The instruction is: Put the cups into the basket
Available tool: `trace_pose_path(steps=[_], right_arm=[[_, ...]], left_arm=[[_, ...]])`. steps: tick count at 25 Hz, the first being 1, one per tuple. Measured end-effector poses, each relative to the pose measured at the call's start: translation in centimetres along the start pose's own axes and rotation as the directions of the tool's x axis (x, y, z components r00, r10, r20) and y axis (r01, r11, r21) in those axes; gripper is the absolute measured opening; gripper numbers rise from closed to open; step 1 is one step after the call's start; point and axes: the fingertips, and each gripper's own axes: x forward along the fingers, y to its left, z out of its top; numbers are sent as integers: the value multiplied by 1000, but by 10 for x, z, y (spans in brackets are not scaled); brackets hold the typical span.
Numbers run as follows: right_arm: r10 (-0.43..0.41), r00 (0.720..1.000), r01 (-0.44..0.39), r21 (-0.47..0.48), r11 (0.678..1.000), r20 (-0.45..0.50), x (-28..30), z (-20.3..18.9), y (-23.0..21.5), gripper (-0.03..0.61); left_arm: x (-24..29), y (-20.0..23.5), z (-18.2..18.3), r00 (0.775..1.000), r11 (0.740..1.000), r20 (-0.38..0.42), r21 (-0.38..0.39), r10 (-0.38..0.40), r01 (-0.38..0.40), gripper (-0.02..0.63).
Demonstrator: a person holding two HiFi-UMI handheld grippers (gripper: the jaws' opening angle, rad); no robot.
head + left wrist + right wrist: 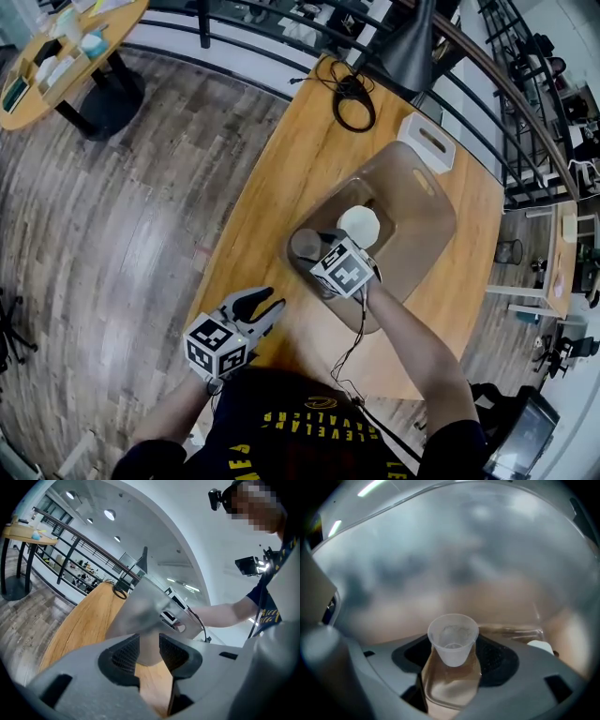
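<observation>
A small translucent cup [453, 641] is grasped between the jaws of the right gripper [453, 654], its open mouth turned towards that gripper's camera. The cup is held inside the translucent brownish basket [427, 225], whose frosted wall fills the right gripper view and whose floor is seen below the cup. In the head view the right gripper is seen reaching steeply down into the near end of the basket, with its marker cube [344, 269] above the rim. A white round object [359, 223] is seen on the basket floor just beyond that gripper; whether it is another cup cannot be told. The basket is set on the wooden tabletop [281, 178]. The left gripper [269, 300] is held low over the near edge of the tabletop, close to the basket's near corner but apart from it. Its jaws are parted and nothing is gripped; only bare wood and the basket's corner beyond are seen through the gap. A coiled black cable [352, 98] and a white box [427, 141] are seen at the far end of the tabletop.
</observation>
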Motion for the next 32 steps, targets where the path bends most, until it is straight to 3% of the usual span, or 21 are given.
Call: trace_pose_path(steps=[20,28,32], right_arm=[[54,996,-53,12,999,-74,-1,-22,10,302],[34,999,-33,-24,999,16,-32,-5,9,302],[-13,994,8,41,999,112,-47,7,-2,302]], left_arm=[[6,0,5,1000,1000,-3,-4,-11,11,118],[5,-8,5,1000,1000,-10,13,-19,19,118],[5,-12,2,1000,999,-17,24,-24,25,118]])
